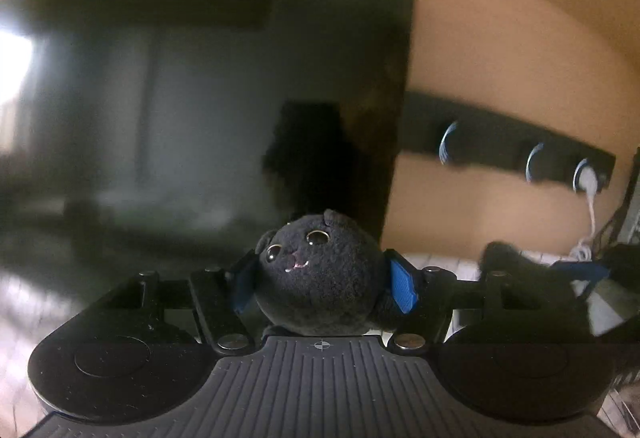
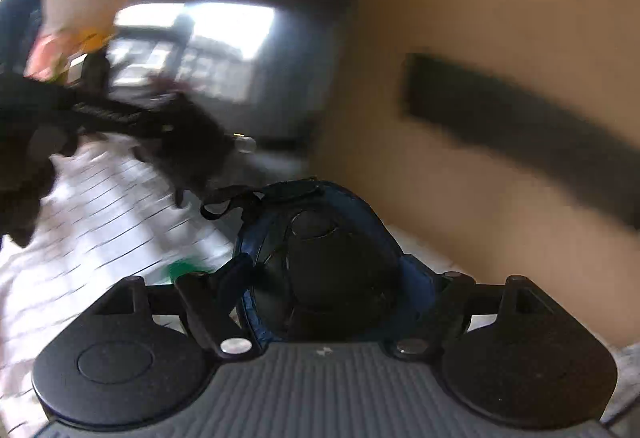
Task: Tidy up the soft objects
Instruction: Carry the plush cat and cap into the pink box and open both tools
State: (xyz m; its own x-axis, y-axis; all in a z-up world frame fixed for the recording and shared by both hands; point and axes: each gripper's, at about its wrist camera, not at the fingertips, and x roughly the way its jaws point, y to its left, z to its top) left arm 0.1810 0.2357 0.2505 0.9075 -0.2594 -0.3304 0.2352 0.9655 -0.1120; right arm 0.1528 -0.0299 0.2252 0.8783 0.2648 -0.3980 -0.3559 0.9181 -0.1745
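Observation:
My left gripper [image 1: 320,284] is shut on a round black plush toy [image 1: 318,272] with shiny eyes and a small pink mouth; its blue pads press the toy's sides and it is held in the air in front of a dark screen. My right gripper [image 2: 326,278] is shut on a dark blue and black soft object with a black strap [image 2: 324,262], held above a white lined cloth. In the right wrist view the left gripper with the black plush [image 2: 188,154] shows blurred at the left.
A large dark TV screen [image 1: 200,98] fills the left wrist view against a tan wall [image 1: 500,58]. A black power strip [image 1: 512,146] with a white plug hangs on the wall. A white striped cloth [image 2: 100,206] and a green object [image 2: 184,270] lie below.

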